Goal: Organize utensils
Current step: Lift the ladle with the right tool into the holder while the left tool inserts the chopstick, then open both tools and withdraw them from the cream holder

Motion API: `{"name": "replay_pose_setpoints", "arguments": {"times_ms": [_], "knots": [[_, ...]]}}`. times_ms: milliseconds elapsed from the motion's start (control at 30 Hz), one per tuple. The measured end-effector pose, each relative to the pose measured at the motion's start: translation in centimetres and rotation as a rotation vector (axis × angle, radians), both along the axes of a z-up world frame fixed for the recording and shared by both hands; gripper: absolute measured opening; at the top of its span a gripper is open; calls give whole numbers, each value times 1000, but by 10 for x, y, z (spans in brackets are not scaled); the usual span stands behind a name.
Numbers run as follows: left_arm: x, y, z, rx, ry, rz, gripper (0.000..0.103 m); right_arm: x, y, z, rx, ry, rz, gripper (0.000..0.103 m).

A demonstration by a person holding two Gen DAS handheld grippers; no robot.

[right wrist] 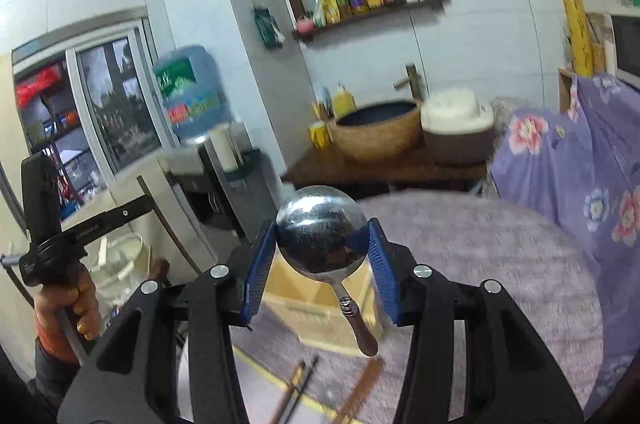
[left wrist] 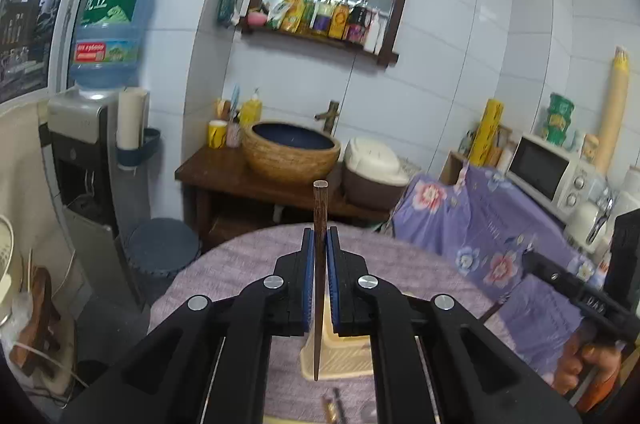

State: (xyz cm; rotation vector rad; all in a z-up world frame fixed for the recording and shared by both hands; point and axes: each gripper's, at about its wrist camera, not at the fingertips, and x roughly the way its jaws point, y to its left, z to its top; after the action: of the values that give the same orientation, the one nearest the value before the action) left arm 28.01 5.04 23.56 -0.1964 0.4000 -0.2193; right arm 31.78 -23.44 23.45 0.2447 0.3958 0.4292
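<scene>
While left gripper point(left wrist: 320, 244) pinches chopstick point(left wrist: 319, 264), spoon point(right wrist: 322, 236) right-only.

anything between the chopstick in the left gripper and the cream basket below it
Nothing visible. The left gripper holds the chopstick upright, its lower tip hanging in front of the cream basket with only open air between. The loose utensils lie nearer, off that path.

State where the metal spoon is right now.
In the right wrist view, the metal spoon is clamped by its bowl in the right gripper, above the cream basket.
</scene>
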Motion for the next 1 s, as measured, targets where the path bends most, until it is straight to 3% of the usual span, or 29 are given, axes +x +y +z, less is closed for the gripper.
{"name": "replay_pose_setpoints", "arguments": {"times_ms": [133,233,333,667,800,867,1000], "knots": [[12,-11,27,-10,-53,-6,7,22,19,11,3,-14,8,47],[20,-23,26,3,-80,-9,7,34,32,-1,-1,-13,17,47],[29,-33,7,13,-74,-6,7,44,42,-28,-16,7,12,47],[60,-47,-82,17,94,-12,7,59,63,-112,-124,90,-7,47],[66,-46,-104,27,128,-4,7,59,66,-126,-152,82,-11,47],[67,-47,-109,31,143,-9,2,56,68,-128,-173,65,-18,47],[69,-43,-113,9,162,-8,2,55,67,-130,-175,57,-26,47]]}}
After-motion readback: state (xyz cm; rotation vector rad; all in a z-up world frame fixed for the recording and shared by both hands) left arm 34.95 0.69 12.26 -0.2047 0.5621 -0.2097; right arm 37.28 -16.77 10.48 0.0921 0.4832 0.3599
